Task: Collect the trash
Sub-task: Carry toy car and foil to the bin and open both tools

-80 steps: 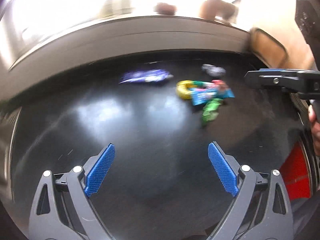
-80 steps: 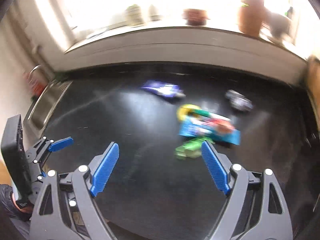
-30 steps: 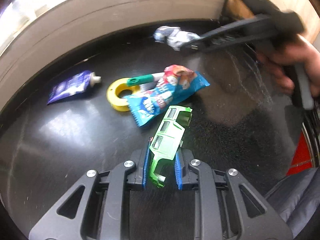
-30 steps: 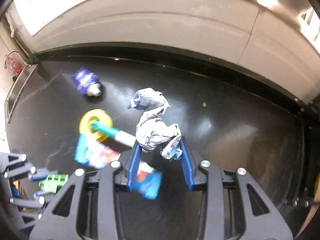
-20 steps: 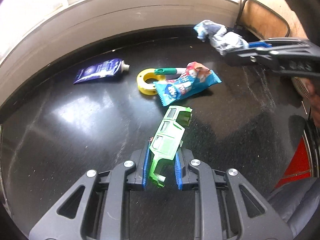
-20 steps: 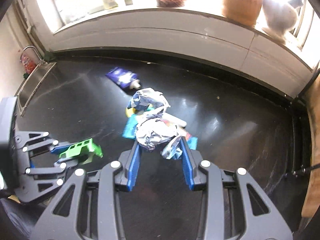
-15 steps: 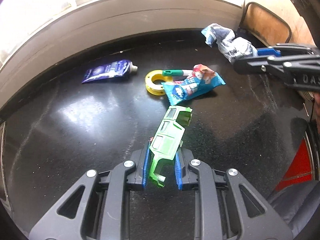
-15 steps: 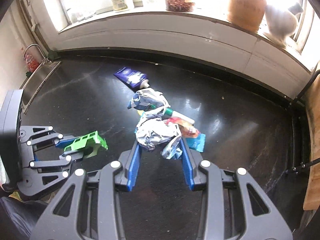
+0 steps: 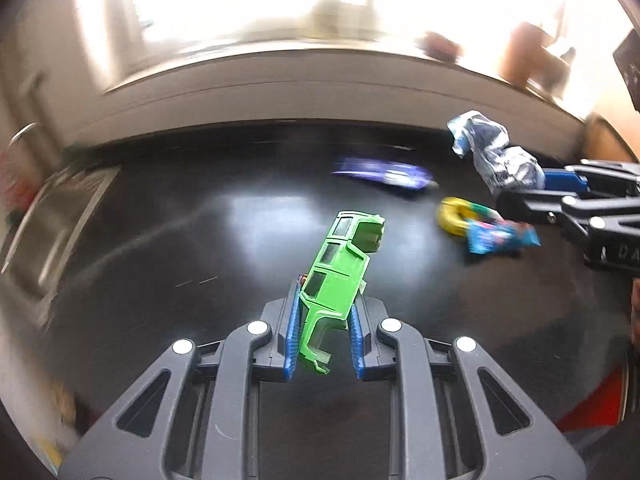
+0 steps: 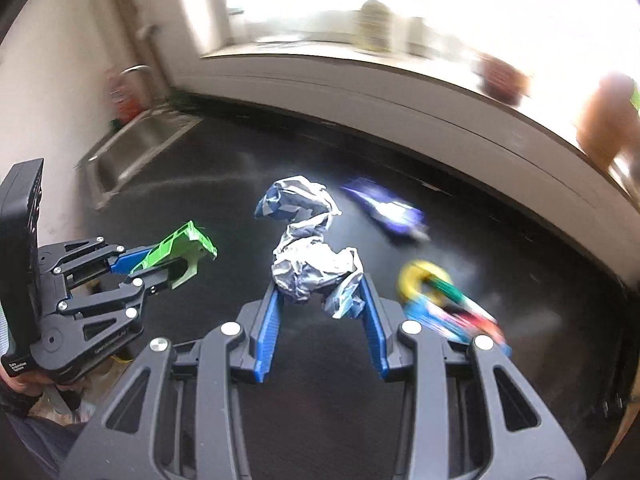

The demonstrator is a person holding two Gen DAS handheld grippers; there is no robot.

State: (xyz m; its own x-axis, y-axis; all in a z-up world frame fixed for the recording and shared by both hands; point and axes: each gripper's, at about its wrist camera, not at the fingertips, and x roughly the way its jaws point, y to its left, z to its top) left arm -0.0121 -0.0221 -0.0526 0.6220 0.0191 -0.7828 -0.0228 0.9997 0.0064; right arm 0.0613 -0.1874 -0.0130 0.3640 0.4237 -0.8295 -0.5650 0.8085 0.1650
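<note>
My left gripper (image 9: 325, 300) is shut on a green plastic toy-car shell (image 9: 340, 268), held up above the black counter (image 9: 200, 240). My right gripper (image 10: 320, 292) is shut on a crumpled silver-and-blue wrapper (image 10: 308, 252), also lifted off the counter. In the left wrist view the right gripper (image 9: 532, 184) reaches in from the right with the wrapper (image 9: 492, 156). In the right wrist view the left gripper (image 10: 144, 264) shows at the left with the green shell (image 10: 180, 250).
On the counter lie a purple tube (image 10: 392, 208), a yellow tape ring (image 10: 420, 280) with a green-capped pen across it, and a blue snack packet (image 9: 496, 238). A steel sink (image 10: 136, 148) sits at the far left. A window sill (image 9: 320, 64) runs behind.
Both grippers have risen and swung to the left with their loads. The litter on the counter has shifted right in both views, and the sink has come into sight.
</note>
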